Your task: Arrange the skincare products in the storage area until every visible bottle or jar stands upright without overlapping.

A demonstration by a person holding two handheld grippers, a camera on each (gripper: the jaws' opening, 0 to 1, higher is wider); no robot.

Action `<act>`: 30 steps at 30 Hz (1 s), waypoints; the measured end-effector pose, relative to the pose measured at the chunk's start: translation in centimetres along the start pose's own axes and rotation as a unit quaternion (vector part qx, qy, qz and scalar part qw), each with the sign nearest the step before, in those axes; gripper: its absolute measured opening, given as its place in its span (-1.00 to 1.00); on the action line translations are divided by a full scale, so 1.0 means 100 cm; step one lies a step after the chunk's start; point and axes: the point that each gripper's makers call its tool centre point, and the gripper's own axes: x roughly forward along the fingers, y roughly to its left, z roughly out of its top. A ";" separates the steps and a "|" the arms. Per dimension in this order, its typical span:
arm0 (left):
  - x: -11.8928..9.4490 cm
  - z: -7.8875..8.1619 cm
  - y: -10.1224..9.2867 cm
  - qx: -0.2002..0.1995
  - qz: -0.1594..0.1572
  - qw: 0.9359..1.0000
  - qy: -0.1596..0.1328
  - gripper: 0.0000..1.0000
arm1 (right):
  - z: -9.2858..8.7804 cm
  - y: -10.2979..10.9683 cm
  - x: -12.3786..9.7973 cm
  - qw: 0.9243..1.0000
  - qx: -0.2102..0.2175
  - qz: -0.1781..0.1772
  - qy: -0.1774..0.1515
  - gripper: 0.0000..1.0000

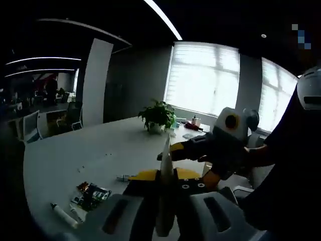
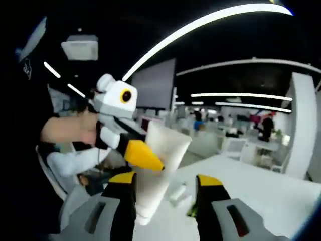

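Plenty of bare table [image 1: 75, 150] lies left of the tube [image 2: 158, 165]. My left gripper [image 1: 165, 201] clamps its edge; my right gripper [image 2: 165, 201] stands apart around it.

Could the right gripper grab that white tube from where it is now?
Probably yes. The white tube stands between the open jaws of the right gripper, close against one jaw, with nothing in between. The left gripper is pinching it, so both would be holding it.
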 end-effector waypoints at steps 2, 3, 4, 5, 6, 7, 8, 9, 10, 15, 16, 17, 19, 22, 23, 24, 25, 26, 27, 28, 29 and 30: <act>-0.001 0.008 -0.003 0.002 -0.012 1.000 -0.008 -0.74 | 0.003 0.008 -0.002 0.999 0.023 0.042 -0.009 -0.26; -0.001 0.011 -0.005 0.005 -0.019 1.000 -0.010 -0.74 | 0.006 0.011 -0.002 0.997 0.043 0.057 -0.017 -0.24; -0.001 0.014 -0.007 0.010 -0.026 1.000 -0.012 -0.74 | 0.011 0.017 -0.003 0.994 0.062 0.084 -0.026 -0.23; -0.001 0.016 -0.010 0.015 -0.037 0.999 -0.012 -0.74 | 0.015 0.020 -0.005 0.991 0.079 0.103 -0.033 -0.25; -0.001 0.018 -0.012 0.022 -0.044 0.999 -0.013 -0.74 | 0.023 0.020 -0.005 0.989 0.084 0.114 -0.050 -0.30; -0.001 0.021 -0.016 0.026 -0.056 0.998 -0.015 -0.74 | 0.024 0.022 -0.006 0.988 0.074 0.129 -0.046 -0.35; -0.001 0.023 -0.018 0.025 -0.063 0.998 -0.015 -0.74 | 0.023 0.021 -0.005 0.987 0.072 0.136 -0.036 -0.37; -0.001 0.025 -0.019 0.028 -0.067 0.997 -0.018 -0.74 | 0.024 0.020 -0.004 0.987 0.072 0.140 -0.035 -0.36; -0.002 0.026 -0.022 0.029 -0.076 0.997 -0.020 -0.74 | 0.024 0.025 -0.004 0.984 0.073 0.160 -0.030 -0.35; -0.001 0.031 -0.031 0.032 -0.107 0.993 -0.025 -0.74 | 0.026 0.026 -0.002 0.980 0.063 0.187 -0.024 -0.57; -0.001 0.031 -0.031 0.033 -0.108 0.993 -0.024 -0.74 | 0.028 0.027 -0.002 0.979 0.064 0.191 -0.028 -0.63; -0.001 0.030 -0.032 0.036 -0.111 0.993 -0.022 -0.74 | 0.030 0.027 -0.002 0.978 0.068 0.193 -0.032 -0.66; 0.000 0.029 -0.031 0.036 -0.113 0.993 -0.021 -0.74 | 0.030 0.026 -0.001 0.978 0.071 0.195 -0.034 -0.70; 0.001 0.027 -0.031 0.034 -0.115 0.993 -0.020 -0.74 | 0.027 0.028 0.000 0.978 0.059 0.197 -0.030 -0.72; 0.002 0.026 -0.032 0.032 -0.116 0.993 -0.020 -0.74 | 0.026 0.029 0.002 0.978 0.057 0.198 -0.029 -0.72; 0.002 0.026 -0.032 0.032 -0.116 0.993 -0.020 -0.74 | 0.024 0.031 0.003 0.978 0.054 0.200 -0.029 -0.72; 0.002 0.026 -0.032 0.032 -0.115 0.993 -0.021 -0.74 | 0.023 0.032 0.003 0.978 0.050 0.201 -0.029 -0.72; 0.002 0.026 -0.031 0.030 -0.115 0.993 -0.022 -0.74 | 0.023 0.032 0.004 0.978 0.047 0.201 -0.030 -0.72; 0.001 0.026 -0.031 0.029 -0.116 0.993 -0.024 -0.74 | 0.023 0.032 0.004 0.978 0.037 0.200 -0.035 -0.72; 0.001 0.026 -0.031 0.029 -0.116 0.993 -0.025 -0.74 | 0.024 0.033 0.004 0.978 0.030 0.203 -0.039 -0.73; 0.000 0.026 -0.031 0.025 -0.118 0.992 -0.029 -0.74 | 0.024 0.033 0.003 0.977 0.028 0.208 -0.043 -0.74; -0.001 0.027 -0.031 0.023 -0.118 0.992 -0.031 -0.74 | 0.024 0.033 0.003 0.976 0.031 0.209 -0.046 -0.75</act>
